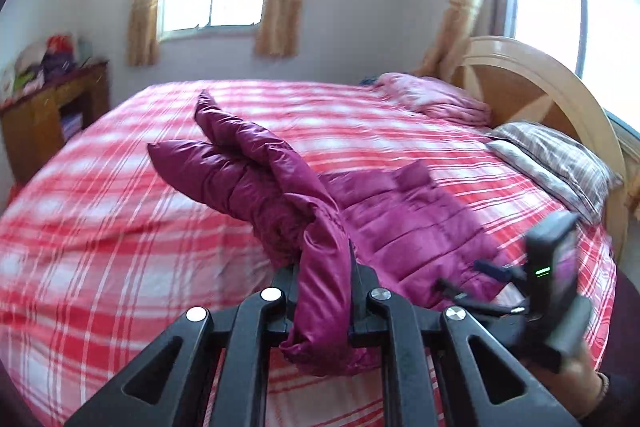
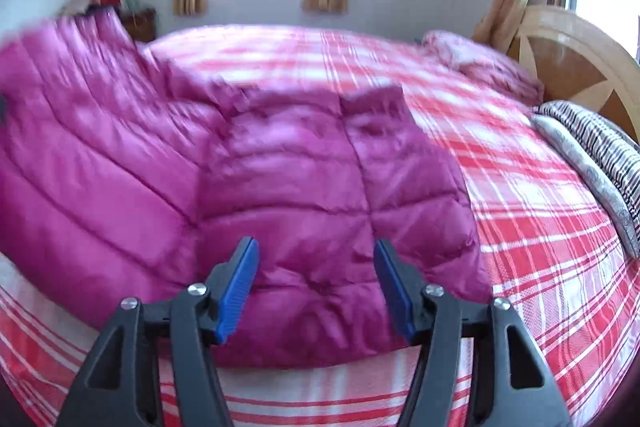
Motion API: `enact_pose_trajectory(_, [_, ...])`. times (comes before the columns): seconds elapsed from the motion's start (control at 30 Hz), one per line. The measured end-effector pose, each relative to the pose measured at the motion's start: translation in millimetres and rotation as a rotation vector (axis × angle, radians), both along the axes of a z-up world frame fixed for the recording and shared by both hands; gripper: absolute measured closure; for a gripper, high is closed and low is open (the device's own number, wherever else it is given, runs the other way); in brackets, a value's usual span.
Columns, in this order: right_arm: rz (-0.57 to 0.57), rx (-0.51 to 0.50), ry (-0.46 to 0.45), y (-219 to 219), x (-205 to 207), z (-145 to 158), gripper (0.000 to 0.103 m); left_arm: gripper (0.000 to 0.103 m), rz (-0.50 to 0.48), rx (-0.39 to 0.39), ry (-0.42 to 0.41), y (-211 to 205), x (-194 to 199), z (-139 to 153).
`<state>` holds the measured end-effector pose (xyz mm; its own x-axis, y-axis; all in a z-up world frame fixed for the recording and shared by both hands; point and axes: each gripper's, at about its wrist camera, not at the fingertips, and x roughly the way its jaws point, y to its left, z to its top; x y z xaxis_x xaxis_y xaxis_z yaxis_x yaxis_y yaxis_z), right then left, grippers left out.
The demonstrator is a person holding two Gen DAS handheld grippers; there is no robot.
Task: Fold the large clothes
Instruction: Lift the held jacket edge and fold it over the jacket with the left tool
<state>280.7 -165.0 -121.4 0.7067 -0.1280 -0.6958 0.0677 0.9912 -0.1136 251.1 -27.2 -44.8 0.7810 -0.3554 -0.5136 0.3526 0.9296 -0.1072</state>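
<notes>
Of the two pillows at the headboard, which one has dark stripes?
The nearer pillow, grey-white with dark stripes, lying beside the wooden headboard. The other one, farther along toward the window, is plain pink with no stripes.

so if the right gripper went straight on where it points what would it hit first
Most likely the magenta puffer jacket lying on the bed: the open right gripper points down at its quilted body, though depth is unclear.
</notes>
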Motion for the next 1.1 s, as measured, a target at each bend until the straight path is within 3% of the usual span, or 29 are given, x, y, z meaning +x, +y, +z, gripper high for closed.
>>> enact_pose_trajectory(0.3, [-0.131, 0.071, -0.019, -68.9, -0.9, 10.1, 0.040, 0.091, -0.157, 0.090, -0.047, -99.7, 33.4, 9.8])
enact_pose_trajectory(0.67, [-0.157, 0.317, 0.024, -125.7, -1.5, -15.9, 0.033, 0.090, -0.261, 0.175, 0.039, -194.6, 78.7, -40.1])
enact_pose_trajectory(0.8, [-0.153, 0.309, 0.011, -123.0, -5.5, -16.7, 0.031, 0.086, -0.277, 0.201, 0.036, -212.7, 81.8, -57.2])
enact_pose_trajectory(1.0, [-0.145, 0.290, 0.006, -121.7, -5.9, -19.2, 0.028, 0.073, -0.276, 0.227, -0.012, -218.2, 69.9, -45.2])
enact_pose_trajectory(1.03, [-0.143, 0.282, 0.006, -121.0, -5.5, -19.4, 0.028, 0.065, -0.270, 0.225, -0.040, -216.9, 66.3, -39.1])
enact_pose_trajectory(1.07, [-0.142, 0.276, 0.005, -120.7, -4.9, -19.5, 0.028, 0.048, -0.258, 0.222, -0.073, -213.5, 62.0, -31.4])
enact_pose_trajectory(1.1, [-0.142, 0.271, 0.004, -120.6, -3.4, -20.2, 0.027, 0.038, -0.238, 0.218, -0.113, -208.6, 57.9, -23.1])
